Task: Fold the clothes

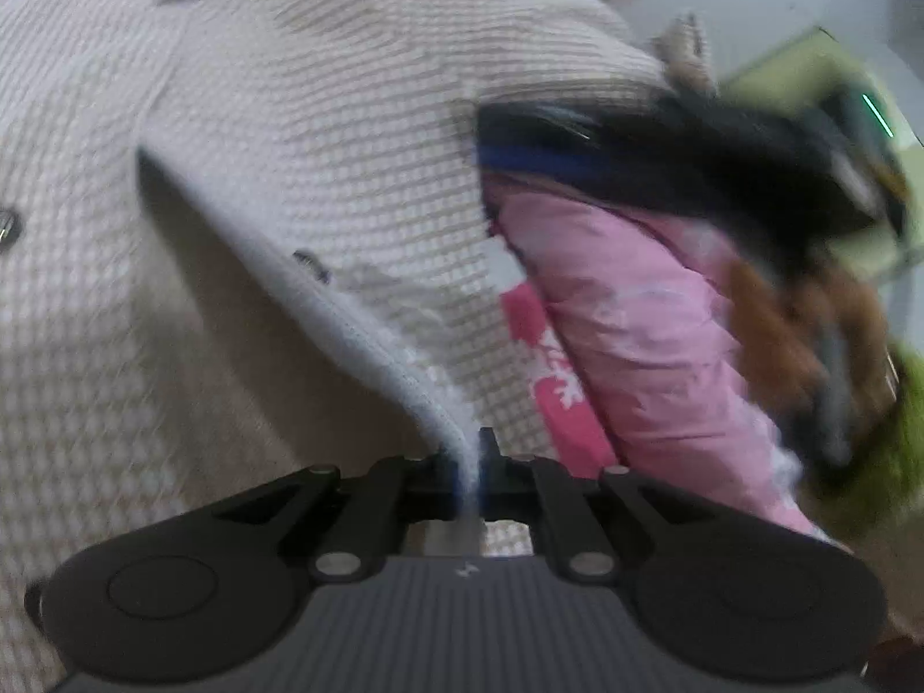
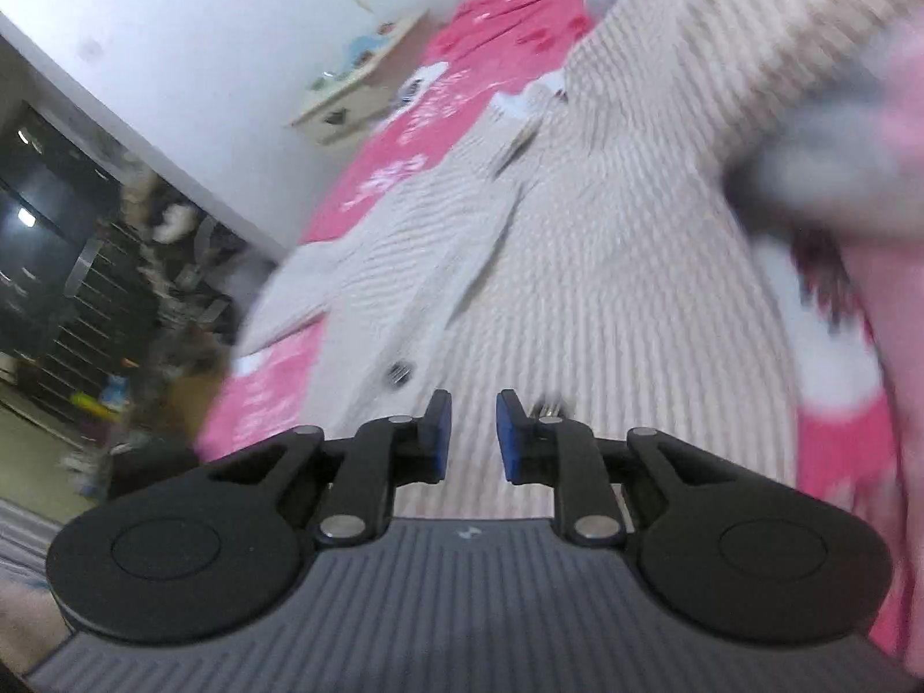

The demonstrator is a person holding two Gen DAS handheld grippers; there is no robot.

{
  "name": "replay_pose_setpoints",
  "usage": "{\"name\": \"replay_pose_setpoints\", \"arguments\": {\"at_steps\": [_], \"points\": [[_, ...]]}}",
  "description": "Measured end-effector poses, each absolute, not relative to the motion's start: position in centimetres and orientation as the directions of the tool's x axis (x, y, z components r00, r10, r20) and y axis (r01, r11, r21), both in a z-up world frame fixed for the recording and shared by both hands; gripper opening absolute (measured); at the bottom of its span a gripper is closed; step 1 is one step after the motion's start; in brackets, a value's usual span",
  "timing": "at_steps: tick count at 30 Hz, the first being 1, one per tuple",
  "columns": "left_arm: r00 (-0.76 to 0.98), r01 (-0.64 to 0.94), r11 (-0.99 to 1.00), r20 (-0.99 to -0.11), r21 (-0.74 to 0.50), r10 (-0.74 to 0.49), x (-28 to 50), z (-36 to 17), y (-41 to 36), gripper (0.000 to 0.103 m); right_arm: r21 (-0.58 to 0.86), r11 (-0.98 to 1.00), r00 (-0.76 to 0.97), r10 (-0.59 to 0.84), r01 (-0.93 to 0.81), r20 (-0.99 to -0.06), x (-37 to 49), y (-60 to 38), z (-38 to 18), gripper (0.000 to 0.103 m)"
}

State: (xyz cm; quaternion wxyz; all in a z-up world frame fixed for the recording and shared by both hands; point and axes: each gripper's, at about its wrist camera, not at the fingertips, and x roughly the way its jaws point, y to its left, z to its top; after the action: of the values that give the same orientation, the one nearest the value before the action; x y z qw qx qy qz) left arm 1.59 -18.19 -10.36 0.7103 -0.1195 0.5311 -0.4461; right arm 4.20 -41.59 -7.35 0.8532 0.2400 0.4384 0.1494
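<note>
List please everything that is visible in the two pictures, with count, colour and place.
cardigan: one, beige waffle knit with dark buttons, spread on the bed, one edge lifted
bed cover: one, pink with white print, under the cardigan
shelf: one, pale, against the white wall beyond the bed
sleeve: one, light pink, right of the cardigan in the left wrist view
left gripper: one, black, shut on the cardigan's edge
right gripper: one, black with blue pads, open, nothing between them, above the cardigan
</note>
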Motion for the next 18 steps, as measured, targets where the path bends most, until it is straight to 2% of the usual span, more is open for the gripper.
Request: {"name": "replay_pose_setpoints", "arguments": {"at_steps": [5, 6, 10, 12, 15, 18], "points": [[0.043, 0.578, 0.548, -0.648, -0.605, -0.76, 1.6, -10.0, -19.4, 0.006, 0.454, 0.876, 0.43, 0.476, -0.162, -0.767, 13.1, -35.4, -10.0, 0.035], [0.042, 0.583, 0.546, -0.649, -0.602, -0.76, 1.7, -10.0, -19.6, 0.006, 0.427, 0.879, 0.376, 0.476, -0.21, -0.795, 14.7, -33.8, -10.6, 0.043], [0.037, 0.585, 0.525, -0.627, -0.618, -0.778, 1.9, -10.2, -20.0, 0.006, 0.193, 0.852, 0.21, 0.328, -0.487, -0.921, 16.7, -27.2, -12.4, 0.05], [0.034, 0.585, 0.503, -0.6, -0.636, -0.799, 2.0, -10.1, -20.3, 0.006, -0.021, 0.8, 0.247, 0.16, -0.6, -0.956, 16.5, -24.7, -13.7, 0.05], [0.029, 0.589, 0.471, -0.565, -0.657, -0.825, 2.1, -9.9, -20.6, 0.006, -0.295, 0.673, 0.365, -0.04, -0.679, -0.93, 16.6, -22.4, -16.0, 0.048], [0.022, 0.6, 0.444, -0.541, -0.666, -0.841, 2.3, -9.7, -20.7, 0.006, -0.369, 0.658, 0.418, -0.089, -0.657, -0.904, 18.9, -22.7, -17.1, 0.046]]}}
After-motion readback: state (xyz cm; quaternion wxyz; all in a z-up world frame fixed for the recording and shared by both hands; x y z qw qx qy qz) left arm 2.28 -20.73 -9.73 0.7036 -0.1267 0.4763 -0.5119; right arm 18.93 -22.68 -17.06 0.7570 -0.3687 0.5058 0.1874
